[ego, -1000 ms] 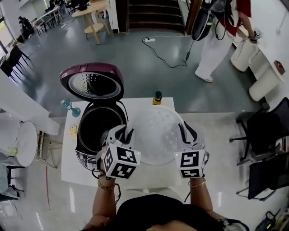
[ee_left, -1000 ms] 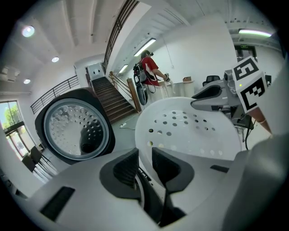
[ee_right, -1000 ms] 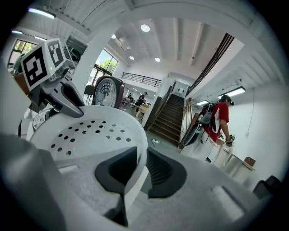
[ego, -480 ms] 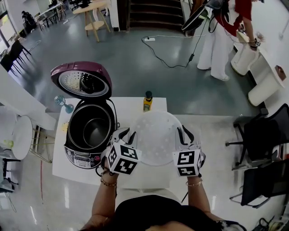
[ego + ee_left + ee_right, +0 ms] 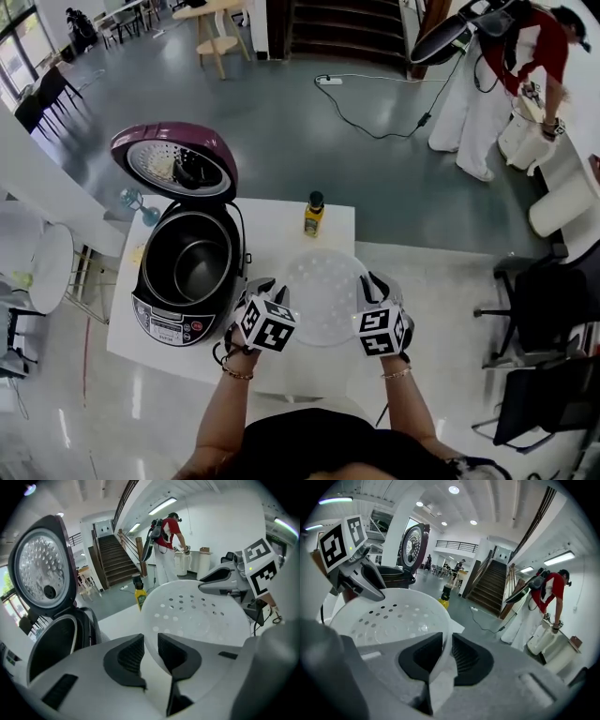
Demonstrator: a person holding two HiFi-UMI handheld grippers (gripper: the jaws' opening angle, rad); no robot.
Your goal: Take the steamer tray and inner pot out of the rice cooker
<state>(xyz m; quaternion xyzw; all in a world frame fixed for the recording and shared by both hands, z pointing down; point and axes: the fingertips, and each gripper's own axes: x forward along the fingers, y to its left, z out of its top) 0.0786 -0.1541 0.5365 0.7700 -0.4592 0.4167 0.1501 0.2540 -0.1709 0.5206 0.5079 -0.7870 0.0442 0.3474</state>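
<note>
Progress: steamer tray (image 5: pixel 323 295) is out of the rice cooker (image 5: pixel 155 314). The inner pot (image 5: pixel 192 262) sits inside under the raised lid, not yet lifted.
Tray's place: over the white table (image 5: pixel 272 220), at the cooker's 3 o'clock. A yellow bottle (image 5: pixel 313 214) stands at the tray's 12 o'clock. Whether the tray rests on the table cannot be told.
Grip: left gripper (image 5: pixel 261 287) pinches the rim at 9 o'clock and right gripper (image 5: pixel 373 284) at 3 o'clock, jaws narrow on the thin edge.
Tray's look: white, translucent, shallow, round, floor dotted with holes.

Glossy grey floor (image 5: pixel 281 131), dark staircase (image 5: pixel 342 37) at the back, wooden table (image 5: pixel 211 11), black chairs (image 5: pixel 553 309) at right.
</note>
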